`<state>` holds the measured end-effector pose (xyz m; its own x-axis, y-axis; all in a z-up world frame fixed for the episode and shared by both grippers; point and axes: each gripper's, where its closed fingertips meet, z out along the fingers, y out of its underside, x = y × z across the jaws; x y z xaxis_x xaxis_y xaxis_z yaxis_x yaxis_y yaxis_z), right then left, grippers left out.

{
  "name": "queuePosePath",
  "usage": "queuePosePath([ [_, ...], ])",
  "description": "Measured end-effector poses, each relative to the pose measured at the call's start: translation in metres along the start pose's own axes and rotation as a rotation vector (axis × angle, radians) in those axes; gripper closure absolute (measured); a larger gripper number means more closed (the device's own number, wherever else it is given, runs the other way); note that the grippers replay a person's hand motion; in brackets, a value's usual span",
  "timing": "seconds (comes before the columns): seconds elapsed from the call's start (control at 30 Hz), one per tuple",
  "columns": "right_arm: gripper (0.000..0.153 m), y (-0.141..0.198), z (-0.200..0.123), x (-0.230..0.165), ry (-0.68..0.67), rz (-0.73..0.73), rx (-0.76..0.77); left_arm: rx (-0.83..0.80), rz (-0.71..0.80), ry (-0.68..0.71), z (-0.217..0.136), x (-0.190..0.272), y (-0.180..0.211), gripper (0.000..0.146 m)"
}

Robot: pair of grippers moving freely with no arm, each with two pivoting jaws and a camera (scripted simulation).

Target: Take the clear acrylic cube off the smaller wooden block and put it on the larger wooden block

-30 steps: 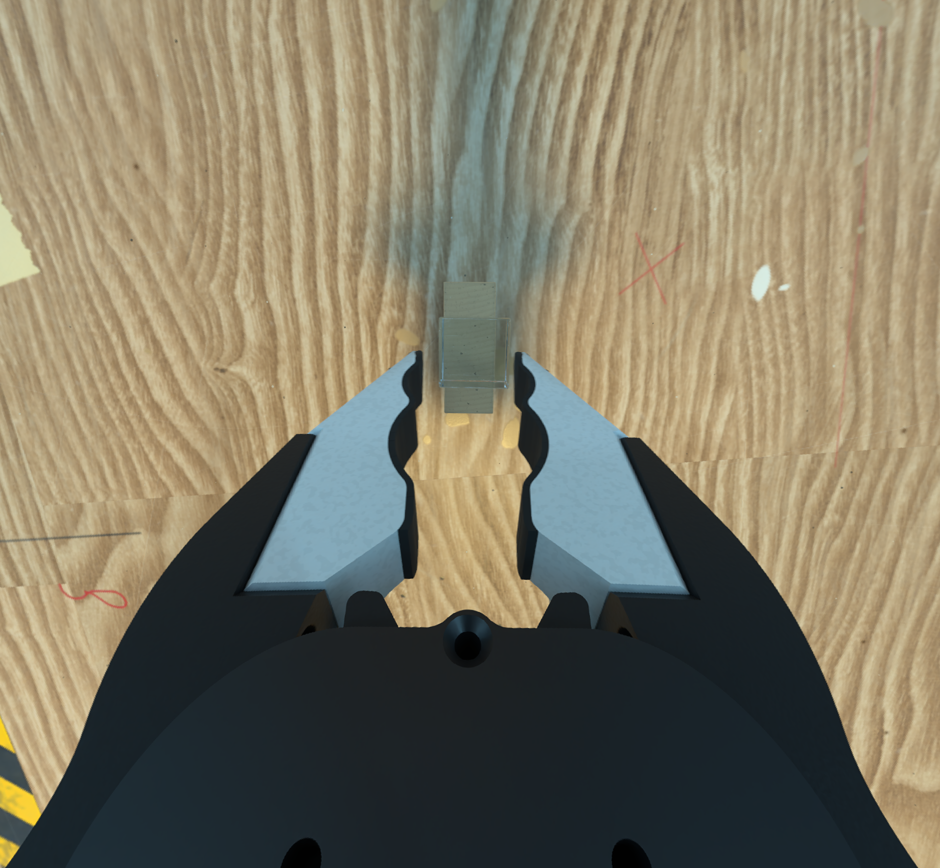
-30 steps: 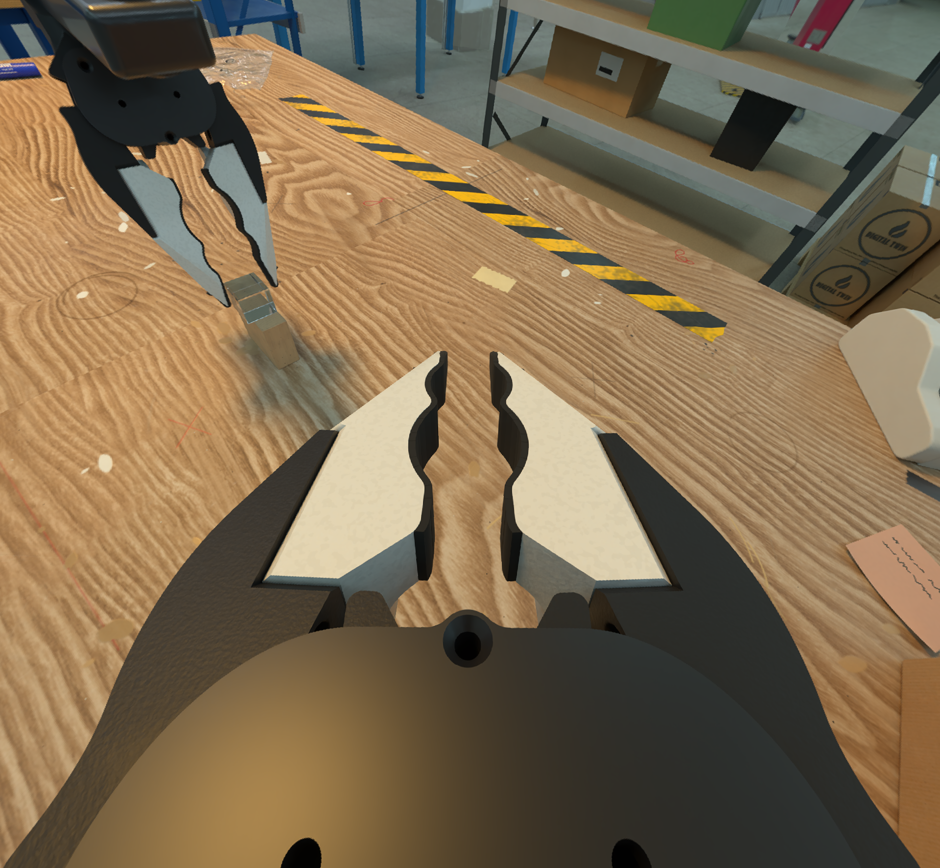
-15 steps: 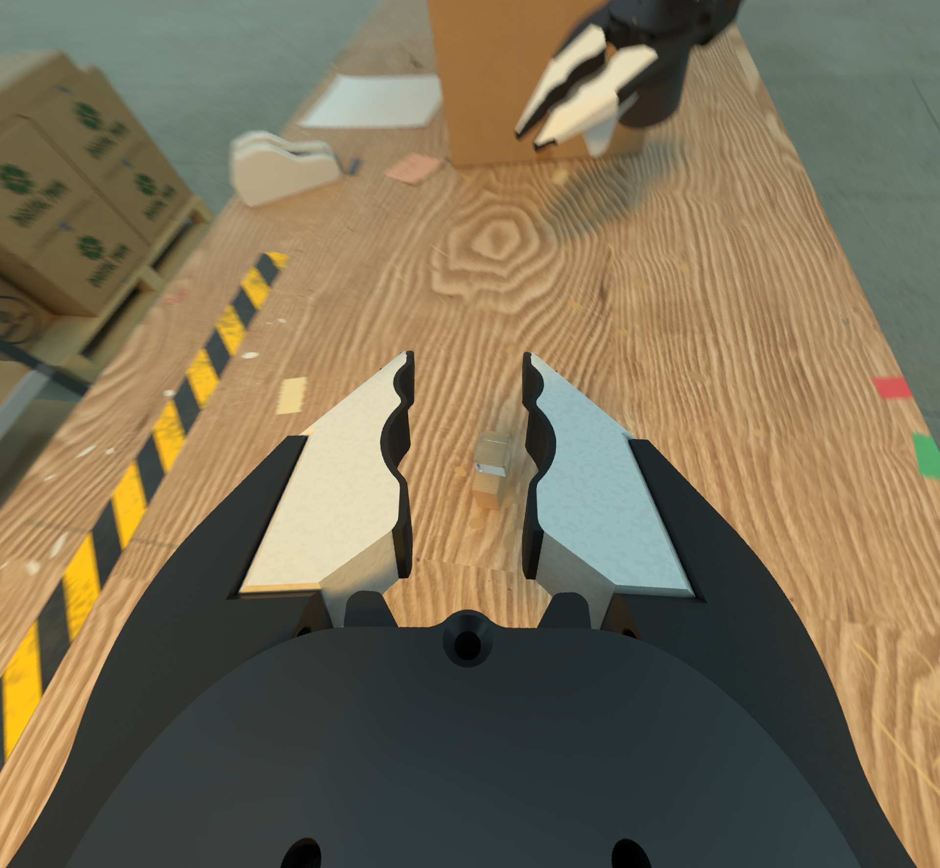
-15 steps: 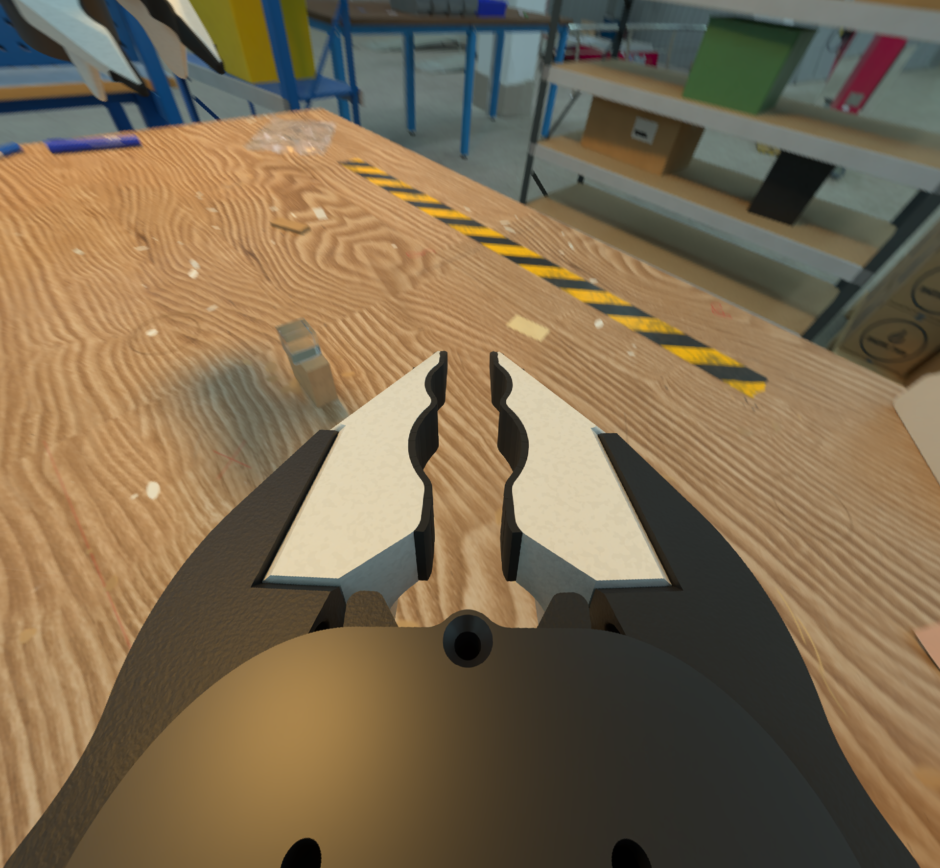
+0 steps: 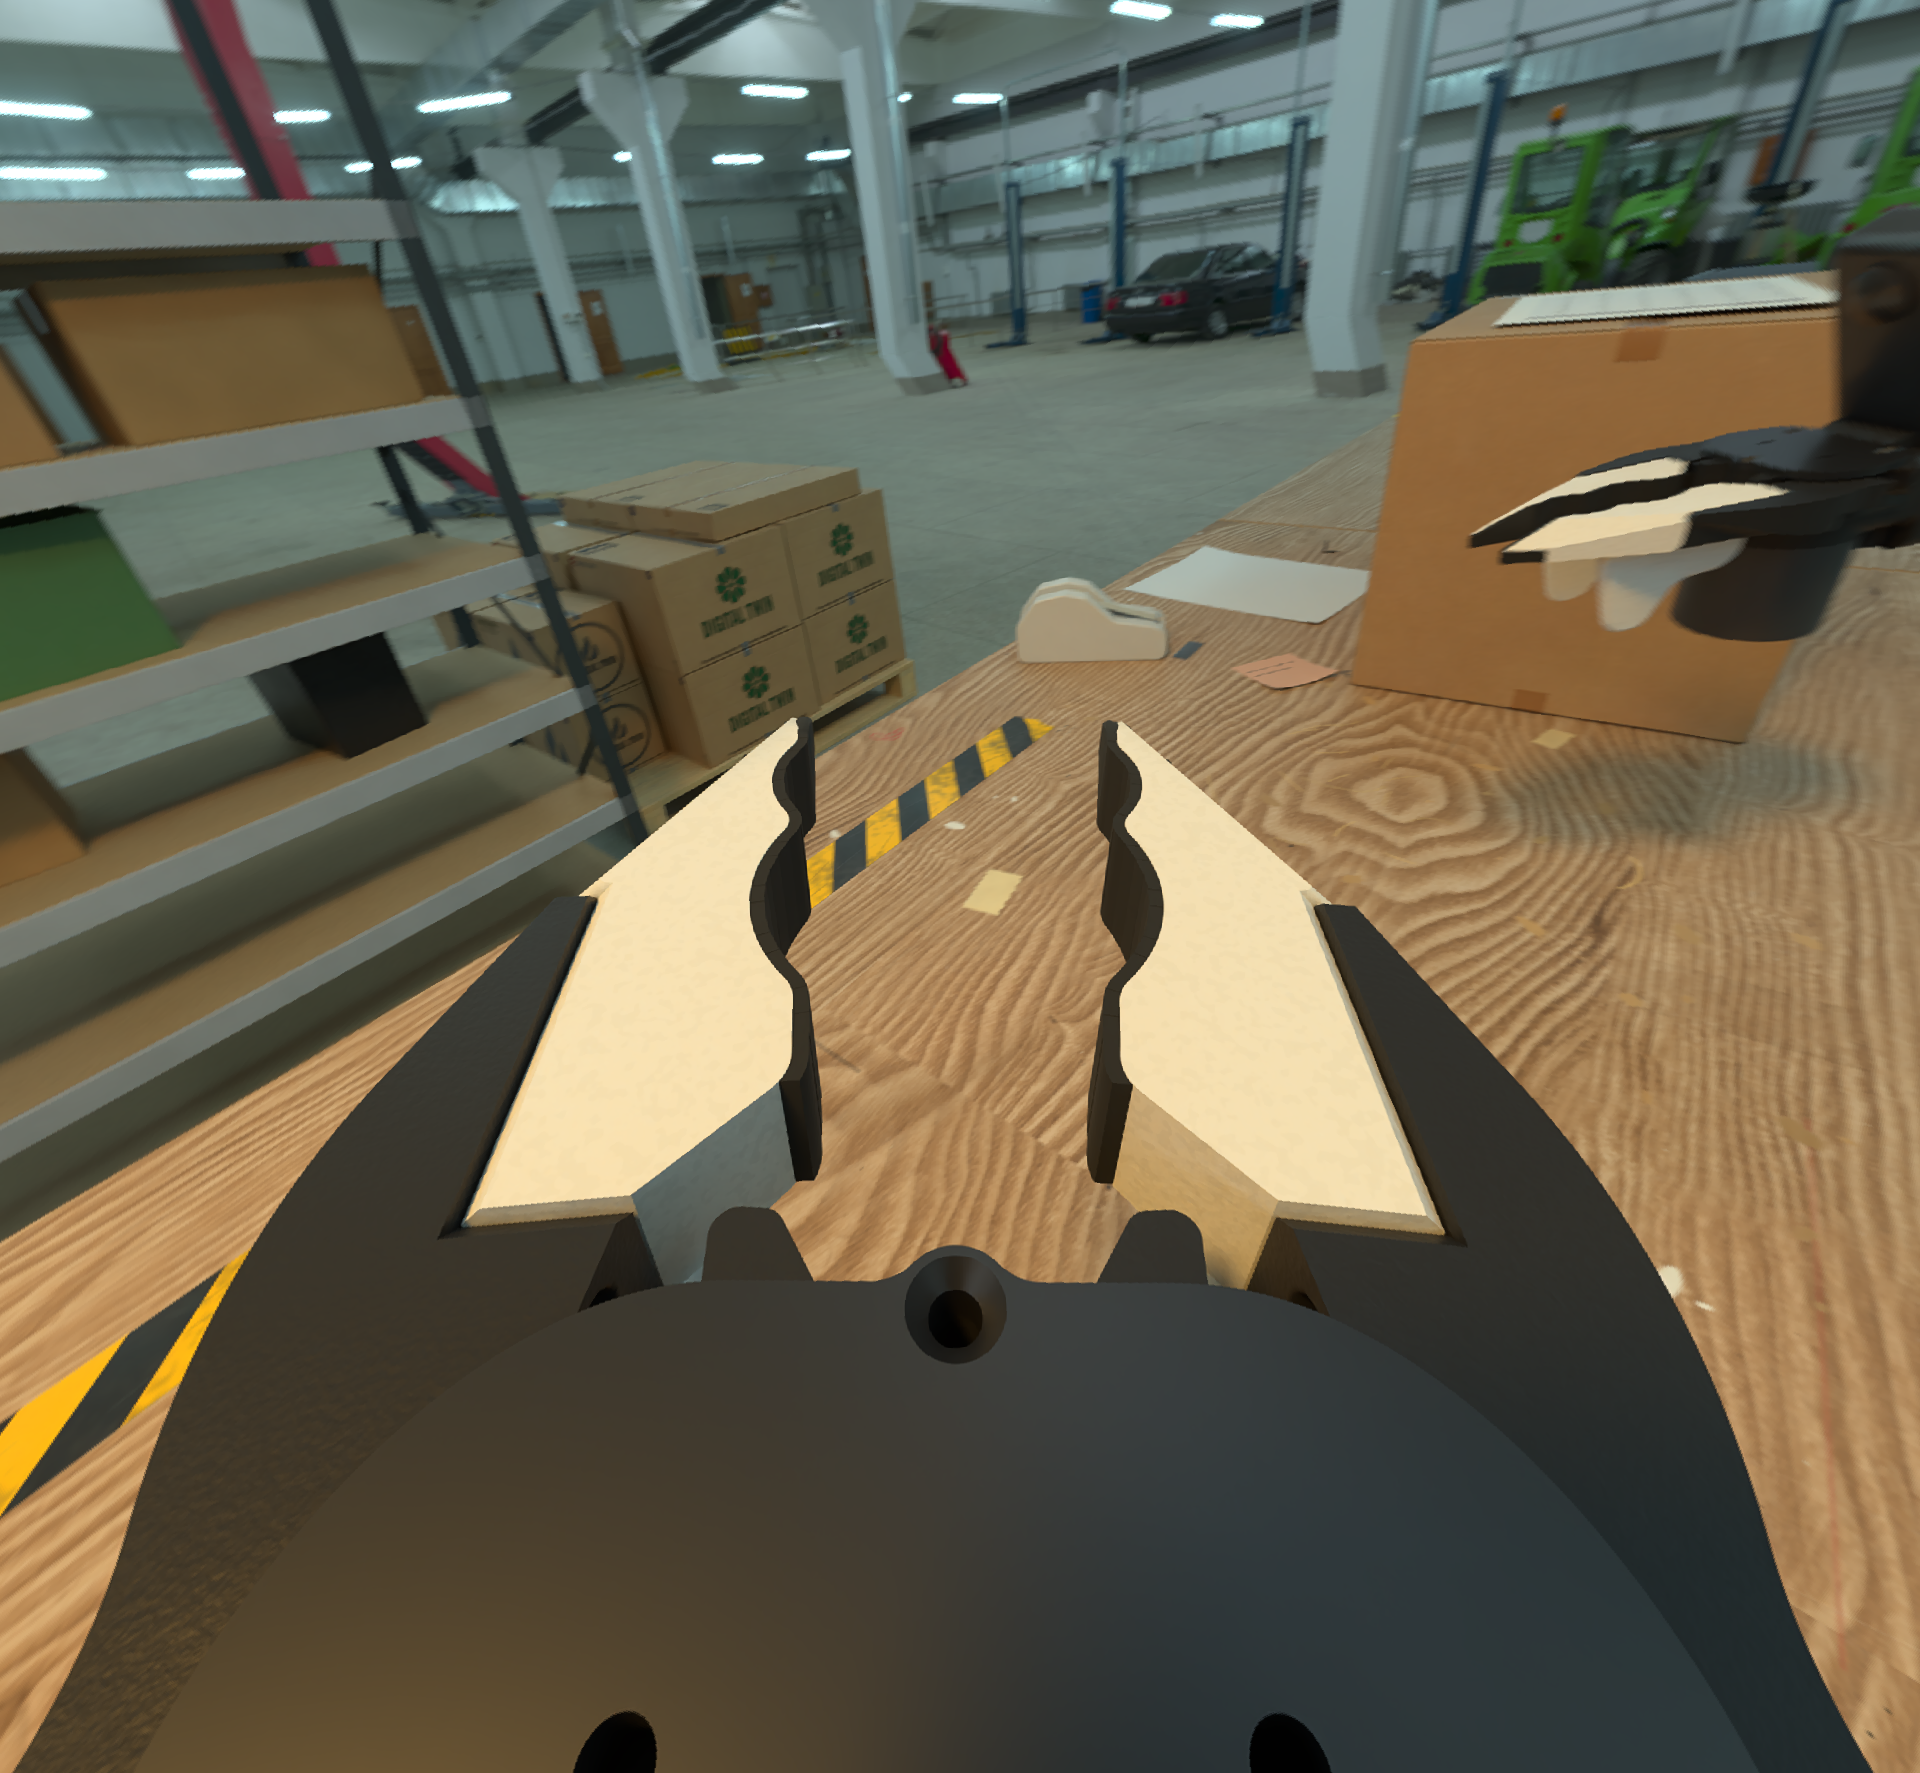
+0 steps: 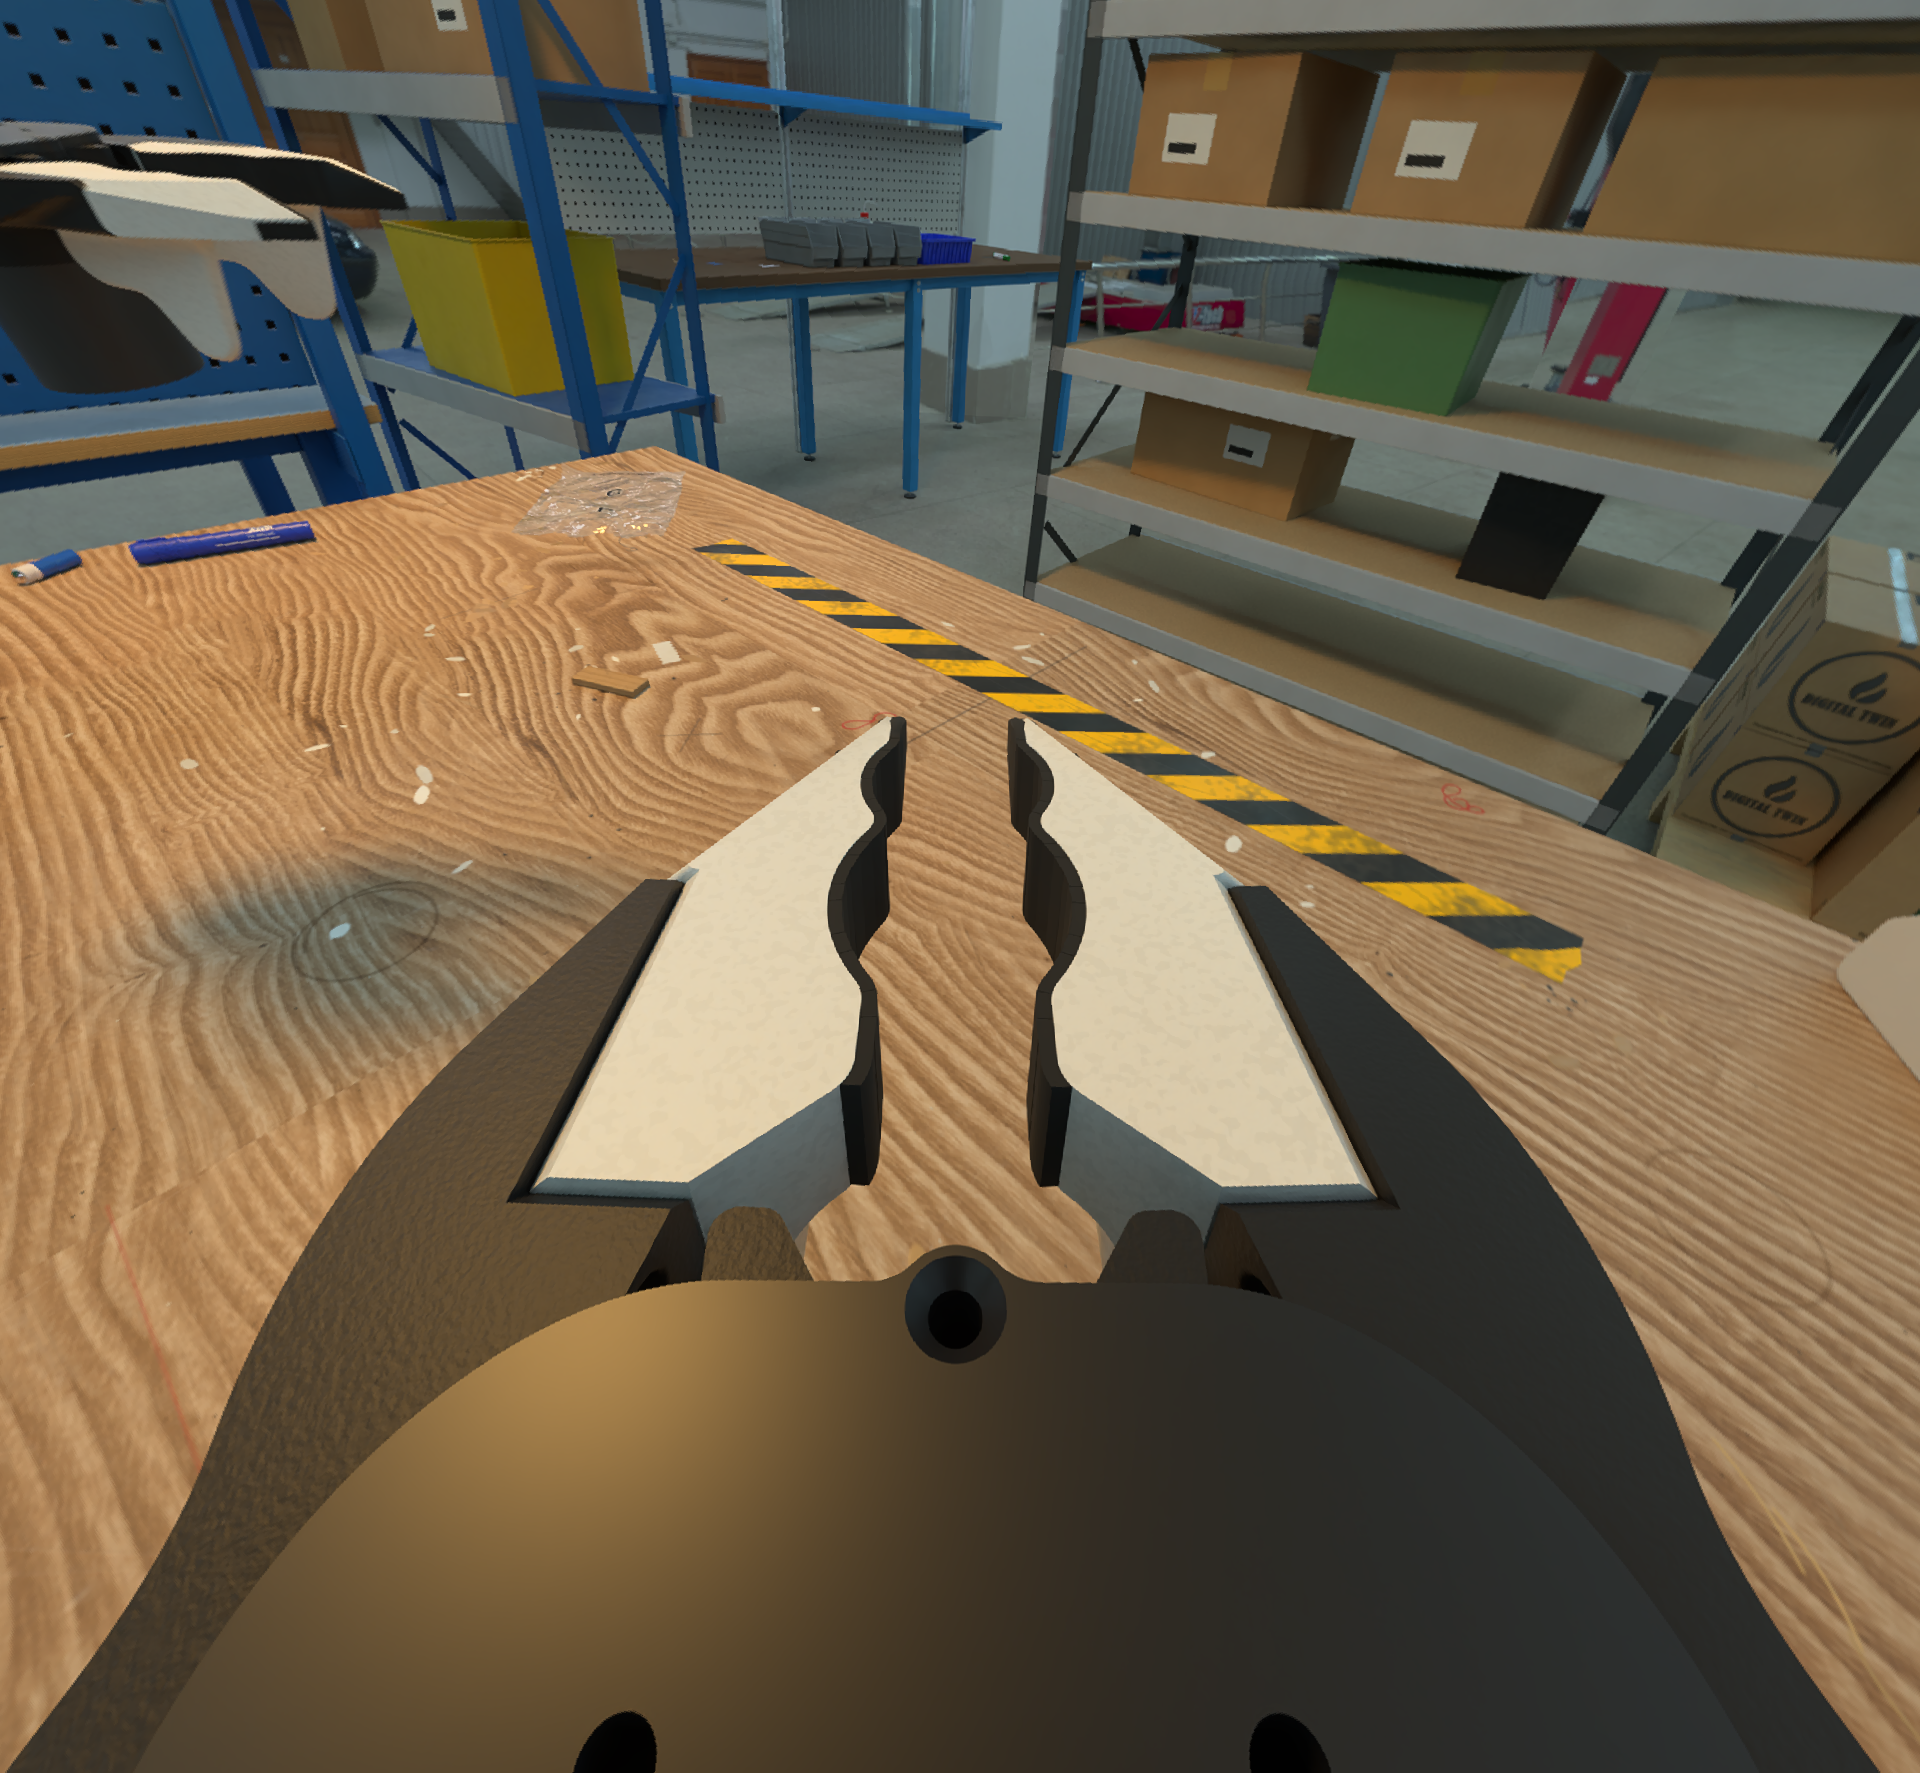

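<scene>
cardboard box (image 5: 1579,518) and tape dispenser (image 5: 1089,624) on striped workbench (image 5: 1455,944).

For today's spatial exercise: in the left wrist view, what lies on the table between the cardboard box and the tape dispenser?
In the left wrist view, a white sheet and a small pink note lie on the table between the cardboard box and the tape dispenser.

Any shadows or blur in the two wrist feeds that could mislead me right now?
Left wrist view: a soft dark shadow on the table under the right claw, which looks slightly smeared; shelves bow from the wide lens. Right wrist view: a diffuse shadow patch under the left claw; it is no object.
</scene>
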<state>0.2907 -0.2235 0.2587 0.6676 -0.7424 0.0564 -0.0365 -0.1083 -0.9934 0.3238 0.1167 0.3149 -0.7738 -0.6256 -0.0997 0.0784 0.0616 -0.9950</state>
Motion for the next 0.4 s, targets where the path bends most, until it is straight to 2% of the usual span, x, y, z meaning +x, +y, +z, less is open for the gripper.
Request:
queuePosePath([
  [0.17,0.132,-0.017,0.016,-0.017,0.070,-0.051,-0.020,-0.042,0.041,-0.155,0.002,-0.019,0.009,0.091],
  [0.4,0.123,-0.033,0.036,-0.028,0.218,-0.059,0.023,-0.056,-0.015,-0.221,0.005,-0.015,0.012,0.087],
])
